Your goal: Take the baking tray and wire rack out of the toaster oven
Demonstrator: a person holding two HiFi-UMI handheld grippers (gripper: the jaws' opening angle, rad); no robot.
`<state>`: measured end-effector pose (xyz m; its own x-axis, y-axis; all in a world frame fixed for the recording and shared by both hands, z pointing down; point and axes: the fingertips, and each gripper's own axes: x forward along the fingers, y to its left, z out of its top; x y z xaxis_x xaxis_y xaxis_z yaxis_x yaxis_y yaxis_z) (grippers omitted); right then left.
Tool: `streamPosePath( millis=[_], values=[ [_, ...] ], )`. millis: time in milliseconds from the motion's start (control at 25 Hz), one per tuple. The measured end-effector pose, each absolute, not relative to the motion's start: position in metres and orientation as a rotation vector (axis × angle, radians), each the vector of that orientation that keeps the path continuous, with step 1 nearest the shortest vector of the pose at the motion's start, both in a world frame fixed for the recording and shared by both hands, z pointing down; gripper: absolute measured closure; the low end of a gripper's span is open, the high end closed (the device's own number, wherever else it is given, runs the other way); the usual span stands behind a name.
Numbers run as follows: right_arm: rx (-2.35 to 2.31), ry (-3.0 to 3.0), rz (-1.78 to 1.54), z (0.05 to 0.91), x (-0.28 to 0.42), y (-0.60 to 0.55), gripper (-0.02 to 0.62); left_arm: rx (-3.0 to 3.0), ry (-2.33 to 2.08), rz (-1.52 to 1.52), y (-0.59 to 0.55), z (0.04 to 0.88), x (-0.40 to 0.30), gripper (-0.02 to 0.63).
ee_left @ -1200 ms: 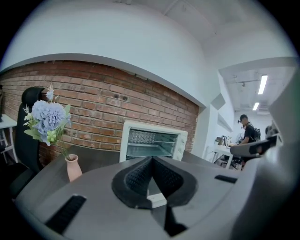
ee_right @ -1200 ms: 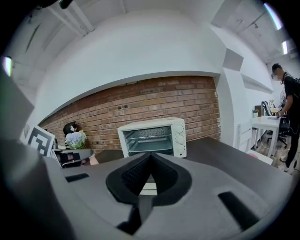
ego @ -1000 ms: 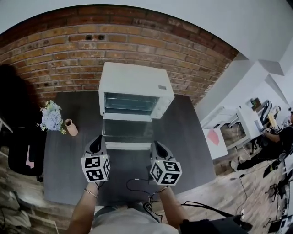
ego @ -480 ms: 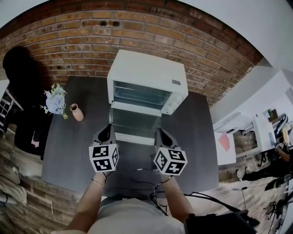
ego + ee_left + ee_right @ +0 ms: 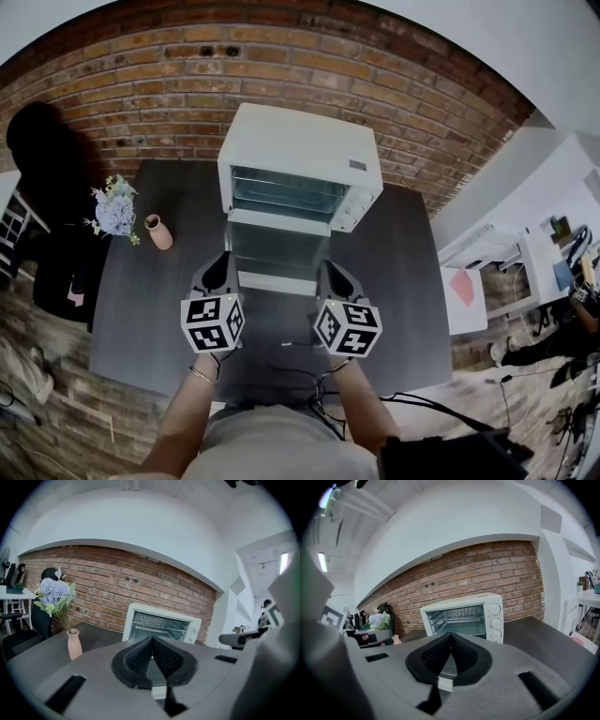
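Empty and clamped shut, the left gripper (image 5: 223, 259) and right gripper (image 5: 329, 270) hover over the dark table (image 5: 405, 309), just short of the lowered door (image 5: 278, 253). Beyond, the wire rack (image 5: 457, 613) sits inside the toaster oven (image 5: 300, 155).

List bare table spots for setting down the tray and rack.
Free: the table right of the toaster oven, and the left strip between oven and vase. Crowded: in front, with the dropped door, left hand-held gripper, right hand-held gripper, and cables near the person.
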<state>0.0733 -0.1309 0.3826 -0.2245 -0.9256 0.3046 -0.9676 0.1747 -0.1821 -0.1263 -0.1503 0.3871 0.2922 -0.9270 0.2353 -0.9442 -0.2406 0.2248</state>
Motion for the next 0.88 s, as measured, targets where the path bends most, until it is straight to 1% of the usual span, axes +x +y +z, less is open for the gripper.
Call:
streamPosePath(
  millis=[120, 160, 200, 240, 280, 320, 440, 520, 640, 880],
  values=[
    [1.886, -2.323, 0.534, 0.382, 0.073, -0.133, 0.591, 2.242, -1.654, 0.038, -0.151, 0.387, -0.127, 0.604],
    [1.884, -2.332, 0.552, 0.383, 0.072, -0.133, 0.552, 2.239, -1.642, 0.028, -0.151, 0.388, -0.127, 0.604],
    [1.883, -2.34, 0.573, 0.384, 0.071, -0.133, 0.5, 2.237, -1.626, 0.017, -0.152, 0.388, -0.127, 0.602],
    [1.887, -2.345, 0.592, 0.386, 0.071, -0.134, 0.489, 2.236, -1.605, 0.004, -0.152, 0.389, -0.126, 0.582],
    [1.896, -2.348, 0.609, 0.386, 0.071, -0.134, 0.484, 2.234, -1.579, -0.014, -0.152, 0.39, -0.125, 0.506],
    [1.908, -2.353, 0.626, 0.387, 0.071, -0.134, 0.473, 2.227, -1.555, -0.034, -0.153, 0.39, -0.124, 0.449],
    [1.965, -2.38, 0.725, 0.39, 0.074, -0.135, 0.426, 2.188, -1.498, -0.099, -0.156, 0.394, -0.122, 0.436],
    [2.026, -2.39, 0.827, 0.395, 0.08, -0.136, 0.425, 2.159, -1.463, -0.137, -0.159, 0.399, -0.119, 0.42],
    [2.071, -2.378, 0.953, 0.407, 0.085, -0.139, 0.424, 2.122, -1.431, -0.148, -0.164, 0.41, -0.114, 0.417],
    [2.064, -2.332, 1.047, 0.434, 0.089, -0.154, 0.427, 2.064, -1.42, -0.117, -0.182, 0.436, -0.112, 0.417]
  ],
)
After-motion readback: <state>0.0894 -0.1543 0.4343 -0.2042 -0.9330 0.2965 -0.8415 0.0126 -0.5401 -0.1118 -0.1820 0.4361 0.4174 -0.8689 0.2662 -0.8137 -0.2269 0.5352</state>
